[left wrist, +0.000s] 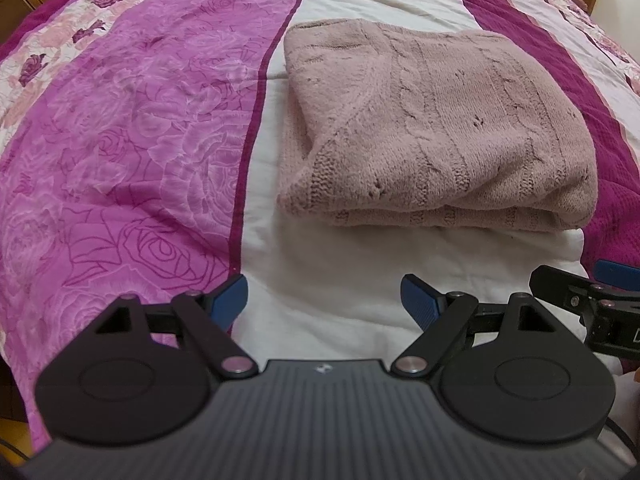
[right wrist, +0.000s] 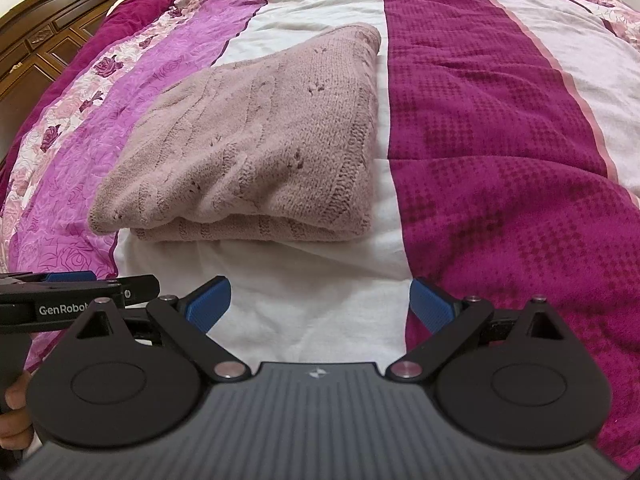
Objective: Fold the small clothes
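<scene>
A dusty-pink cable-knit sweater (left wrist: 436, 128) lies folded into a thick rectangle on the white stripe of the bedspread; in the right wrist view the sweater (right wrist: 256, 152) sits ahead and to the left. My left gripper (left wrist: 324, 300) is open, hovering over bare white cloth just short of the sweater's near edge, nothing between its blue pads. My right gripper (right wrist: 320, 304) is also open and empty, short of the same folded edge. Each gripper shows at the edge of the other's view.
The bedspread (left wrist: 132, 128) has pink rose-print, white and dark magenta stripes (right wrist: 500, 128). A dark wooden headboard (right wrist: 36, 40) and a magenta pillow (right wrist: 136, 8) lie at the far left. A hand (right wrist: 16, 412) holds the left gripper's handle.
</scene>
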A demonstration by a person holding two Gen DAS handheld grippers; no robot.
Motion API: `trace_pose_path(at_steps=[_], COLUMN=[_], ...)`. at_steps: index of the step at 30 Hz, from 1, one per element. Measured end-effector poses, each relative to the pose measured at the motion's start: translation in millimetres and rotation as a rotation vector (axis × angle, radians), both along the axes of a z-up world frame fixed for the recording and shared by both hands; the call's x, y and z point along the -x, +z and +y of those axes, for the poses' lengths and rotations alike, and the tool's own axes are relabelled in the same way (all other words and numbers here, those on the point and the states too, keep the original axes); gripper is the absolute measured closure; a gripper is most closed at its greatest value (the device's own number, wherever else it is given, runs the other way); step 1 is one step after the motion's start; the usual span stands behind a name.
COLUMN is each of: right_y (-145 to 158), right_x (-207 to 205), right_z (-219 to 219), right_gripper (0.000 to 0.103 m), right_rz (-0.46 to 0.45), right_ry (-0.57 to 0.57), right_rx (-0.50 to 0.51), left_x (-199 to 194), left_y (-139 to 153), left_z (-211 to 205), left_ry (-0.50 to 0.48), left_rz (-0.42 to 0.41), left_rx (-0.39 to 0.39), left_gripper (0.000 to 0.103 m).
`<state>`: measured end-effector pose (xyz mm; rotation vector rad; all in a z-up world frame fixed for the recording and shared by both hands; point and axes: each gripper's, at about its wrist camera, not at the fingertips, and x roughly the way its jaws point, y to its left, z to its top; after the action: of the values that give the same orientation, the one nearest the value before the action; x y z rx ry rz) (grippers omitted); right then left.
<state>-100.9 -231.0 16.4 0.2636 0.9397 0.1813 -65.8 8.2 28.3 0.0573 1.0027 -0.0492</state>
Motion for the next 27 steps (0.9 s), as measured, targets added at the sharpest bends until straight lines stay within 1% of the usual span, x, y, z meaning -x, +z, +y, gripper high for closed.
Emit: trace_pose_path(at_steps=[27], right_y=[-2.0], right_x=[-0.1], right_z=[-0.3], right_gripper=[0.003], right_rz=[0.004], right_ry=[-0.004], right_rx=[-0.005], left_x=[0.8], left_y=[-1.6], left_z=[-0.5], left_ry=[-0.003], left_rz=[-0.001], left_rx=[-0.002], left_gripper=[0.018])
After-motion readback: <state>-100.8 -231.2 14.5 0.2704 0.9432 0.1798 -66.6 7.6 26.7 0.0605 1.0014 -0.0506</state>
